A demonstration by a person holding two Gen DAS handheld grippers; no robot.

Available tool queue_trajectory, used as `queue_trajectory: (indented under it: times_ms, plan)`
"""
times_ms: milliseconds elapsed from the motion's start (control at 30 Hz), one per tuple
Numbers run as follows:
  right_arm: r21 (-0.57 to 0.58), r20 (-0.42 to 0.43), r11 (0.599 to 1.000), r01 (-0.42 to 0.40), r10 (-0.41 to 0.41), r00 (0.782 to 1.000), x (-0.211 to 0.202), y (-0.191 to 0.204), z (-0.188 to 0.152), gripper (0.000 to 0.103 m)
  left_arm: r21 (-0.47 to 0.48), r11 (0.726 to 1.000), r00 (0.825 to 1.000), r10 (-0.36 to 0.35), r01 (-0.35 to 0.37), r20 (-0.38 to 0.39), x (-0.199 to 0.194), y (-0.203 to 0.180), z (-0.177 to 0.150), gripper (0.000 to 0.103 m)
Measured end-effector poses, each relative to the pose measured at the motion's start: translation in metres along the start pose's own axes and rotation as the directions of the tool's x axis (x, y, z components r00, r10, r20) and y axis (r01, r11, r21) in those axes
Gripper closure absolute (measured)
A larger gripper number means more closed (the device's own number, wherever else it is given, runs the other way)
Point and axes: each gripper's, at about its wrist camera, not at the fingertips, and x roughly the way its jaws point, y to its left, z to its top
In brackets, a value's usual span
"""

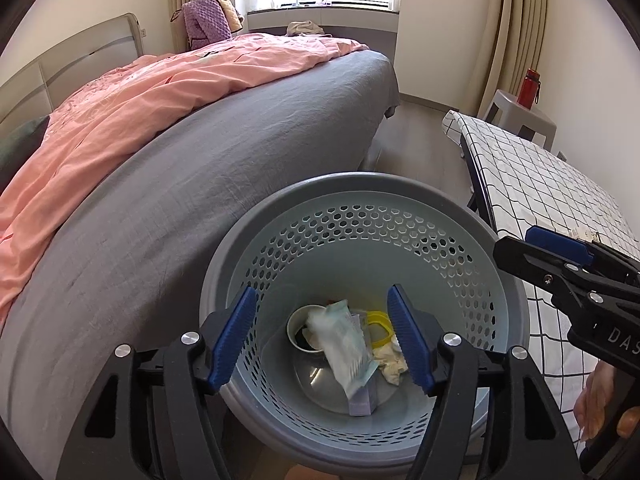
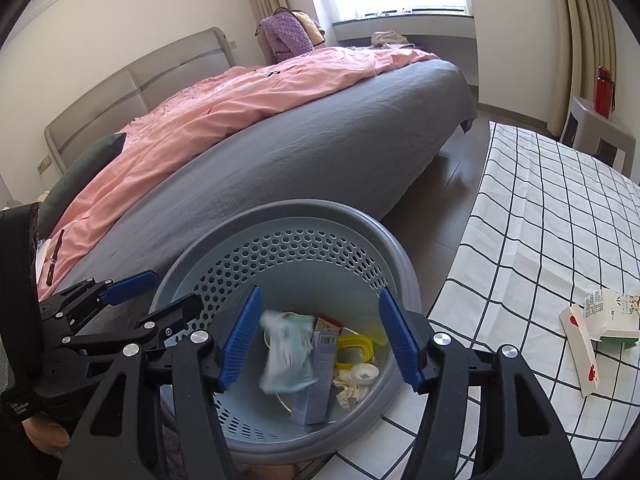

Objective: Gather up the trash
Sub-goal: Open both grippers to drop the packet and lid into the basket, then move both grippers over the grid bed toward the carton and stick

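A grey perforated waste bin stands on the floor between the bed and a low table. Inside lie a pale teal wrapper, blurred in the right wrist view, a paper cup, a yellow plastic ring, crumpled tissue and a small box. My left gripper hangs over the bin, open, with nothing touching its pads. My right gripper is also open above the bin, with nothing between its pads.
A bed with a grey sheet and pink duvet lies to the left. On the right, the chequered tablecloth carries an opened carton and a card strip. A red bottle stands on a grey stool behind.
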Motion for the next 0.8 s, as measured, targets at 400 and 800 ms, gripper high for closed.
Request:
queue_trajectory:
  times_ms: [400,800]
  plan:
    - [0.007,-0.006,1.0,0.002,-0.002,1.0,-0.0003,-0.0015,-0.0014,0.042,-0.011,1.0,0.999,0.03,-0.03,0.016,-0.0037,0.0,-0.0002,0.034]
    - [0.021,-0.008,1.0,0.013,-0.012,1.0,-0.0039,-0.005,-0.0053,0.037,-0.01,0.999,0.999,0.038,-0.037,0.027,-0.0058,-0.0021,0.0002,0.033]
